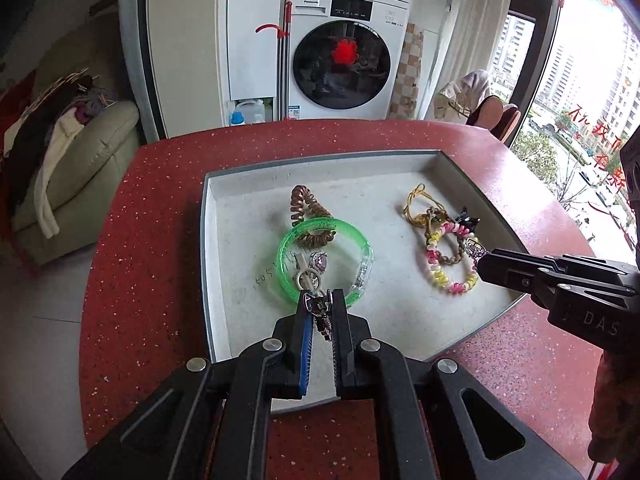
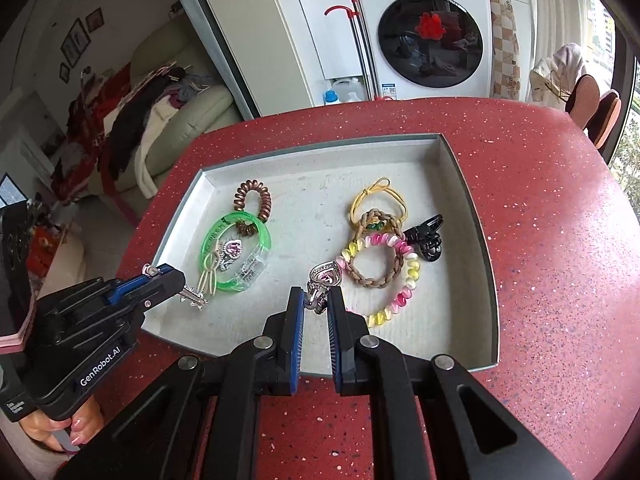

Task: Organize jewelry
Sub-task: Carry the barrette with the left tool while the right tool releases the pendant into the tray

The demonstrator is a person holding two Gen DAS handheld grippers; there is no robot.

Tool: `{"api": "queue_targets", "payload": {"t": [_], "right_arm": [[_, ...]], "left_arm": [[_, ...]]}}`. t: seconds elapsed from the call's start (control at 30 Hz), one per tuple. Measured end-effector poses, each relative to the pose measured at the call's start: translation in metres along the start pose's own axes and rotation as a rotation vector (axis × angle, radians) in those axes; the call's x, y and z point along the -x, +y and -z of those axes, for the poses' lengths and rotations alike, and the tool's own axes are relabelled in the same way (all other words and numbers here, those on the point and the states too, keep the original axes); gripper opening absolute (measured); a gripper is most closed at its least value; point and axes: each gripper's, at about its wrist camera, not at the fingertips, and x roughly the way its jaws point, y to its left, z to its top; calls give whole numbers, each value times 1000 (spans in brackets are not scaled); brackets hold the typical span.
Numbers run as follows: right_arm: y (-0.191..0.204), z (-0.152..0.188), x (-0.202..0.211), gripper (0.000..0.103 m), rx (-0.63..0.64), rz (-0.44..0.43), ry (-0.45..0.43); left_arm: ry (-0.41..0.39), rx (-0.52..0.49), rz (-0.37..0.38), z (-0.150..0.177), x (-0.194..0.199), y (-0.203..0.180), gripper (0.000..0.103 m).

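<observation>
A white washing machine (image 1: 346,50) is standing beyond the red speckled counter (image 1: 160,208). Left of the machine, a red-handled mop (image 1: 283,56) is leaning and a blue-capped bottle (image 1: 237,115) is sitting; farther left, clothes (image 2: 132,108) are lying on a pale sofa (image 1: 88,160).

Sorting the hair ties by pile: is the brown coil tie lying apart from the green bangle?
No, the brown coil tie overlaps the green bangle's far rim.

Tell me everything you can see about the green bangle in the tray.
The green bangle is a translucent, plastic-looking ring with a clear section on one side and dark lettering along its band. It lies flat in the left part of the grey tray. A brown spiral hair tie overlaps its far edge; a small pink charm sits inside it.
</observation>
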Motion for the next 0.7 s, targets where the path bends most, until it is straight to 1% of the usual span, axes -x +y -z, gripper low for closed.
{"api": "queue_targets", "payload": {"t": [0.13,0.27,0.33,0.7], "right_arm": [[-5,-2,-14,13,0,28,15],[-13,-6,-22,13,-2,65,16],[-18,-6,-26,13,-11,77,19],[-27,2,-36,13,-30,84,42]], "left_arm": [[21,6,-8,1,-15,0,27],[8,-4,-19,-4,-20,-2,27],[5,-10,-39,-6,-23,-3,27],[13,-15,-68,-4,-32,-3,27]]}}
